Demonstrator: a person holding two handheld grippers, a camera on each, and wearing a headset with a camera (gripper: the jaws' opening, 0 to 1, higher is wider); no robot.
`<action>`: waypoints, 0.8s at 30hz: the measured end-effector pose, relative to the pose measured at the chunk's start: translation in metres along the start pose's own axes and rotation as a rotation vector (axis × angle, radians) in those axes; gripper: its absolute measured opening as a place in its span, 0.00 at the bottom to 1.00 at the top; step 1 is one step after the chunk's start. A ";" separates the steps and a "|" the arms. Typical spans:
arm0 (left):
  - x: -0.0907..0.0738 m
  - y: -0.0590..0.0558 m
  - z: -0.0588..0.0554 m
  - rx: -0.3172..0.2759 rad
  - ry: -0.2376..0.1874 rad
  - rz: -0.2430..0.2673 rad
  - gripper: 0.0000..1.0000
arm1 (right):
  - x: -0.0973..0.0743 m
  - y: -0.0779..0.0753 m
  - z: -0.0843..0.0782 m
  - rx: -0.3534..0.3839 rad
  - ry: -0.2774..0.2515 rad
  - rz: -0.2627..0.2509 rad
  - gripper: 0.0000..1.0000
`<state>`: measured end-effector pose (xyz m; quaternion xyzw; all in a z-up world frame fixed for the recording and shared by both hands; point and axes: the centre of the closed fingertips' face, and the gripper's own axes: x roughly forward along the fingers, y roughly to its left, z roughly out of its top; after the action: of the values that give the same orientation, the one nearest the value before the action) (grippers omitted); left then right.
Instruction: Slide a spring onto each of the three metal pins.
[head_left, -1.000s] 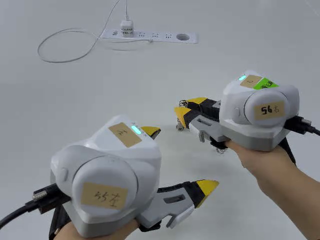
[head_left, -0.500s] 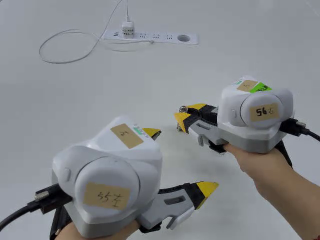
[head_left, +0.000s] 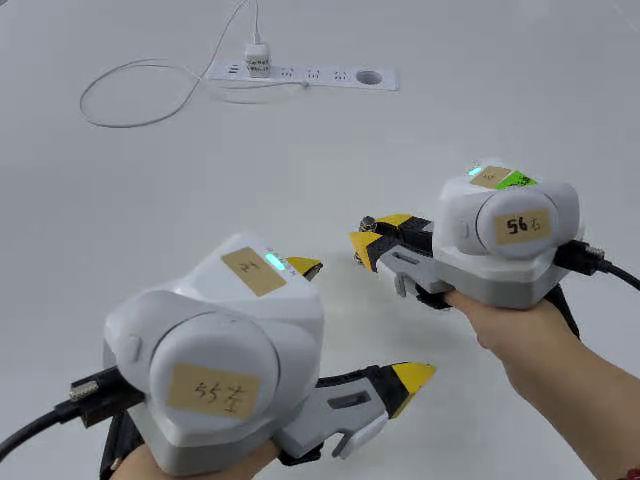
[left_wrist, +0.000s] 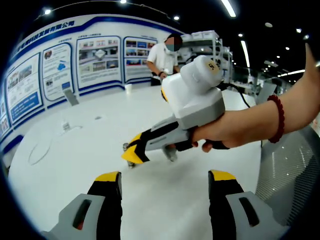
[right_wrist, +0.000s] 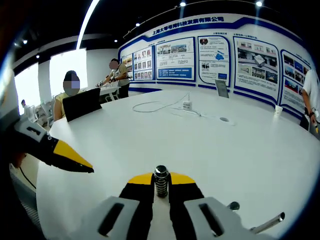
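Lower and a little closer to the person than a second ago, the right gripper (head_left: 378, 232) has eased down toward the white table (head_left: 150, 200), while the left gripper (head_left: 362, 320) has scarcely shifted. A white cable (head_left: 130, 95) loops out to the left of the power strip (head_left: 300, 74), which lies at the far side of the table with a white plug (head_left: 257, 55) set in its left end. Well on the near side of the power strip and below its left half in the head view, the left gripper sits in a hand with its two yellow-tipped jaws spread wide apart and nothing between them; its own view shows the same wide gap over bare table. Further right, also well on the near side of the power strip and below its right end, the right gripper points left toward the left gripper, with its jaws clenched close together. In the right gripper view a short coiled spring (right_wrist: 160, 187) stands upright, pinched between those jaws, with a rounded metal cap on top. Just right of that gripper, far from the power strip, a slim metal pin (right_wrist: 268, 223) lies on the table, and a small rounded metal head (right_wrist: 233, 205) shows beside it.
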<state>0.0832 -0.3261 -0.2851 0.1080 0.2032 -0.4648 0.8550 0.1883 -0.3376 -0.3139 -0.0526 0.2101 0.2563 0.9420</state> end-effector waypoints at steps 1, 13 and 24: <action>0.000 0.000 0.000 0.000 0.002 0.000 0.72 | 0.000 0.000 0.000 0.004 0.001 0.001 0.12; -0.001 0.001 0.001 0.004 0.000 0.006 0.72 | -0.003 0.002 -0.005 0.024 0.026 0.007 0.19; -0.002 0.001 0.002 0.003 -0.001 0.012 0.73 | -0.014 0.006 0.008 0.033 0.001 0.026 0.26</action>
<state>0.0838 -0.3245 -0.2825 0.1103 0.2015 -0.4602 0.8576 0.1772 -0.3376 -0.3003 -0.0344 0.2153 0.2648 0.9393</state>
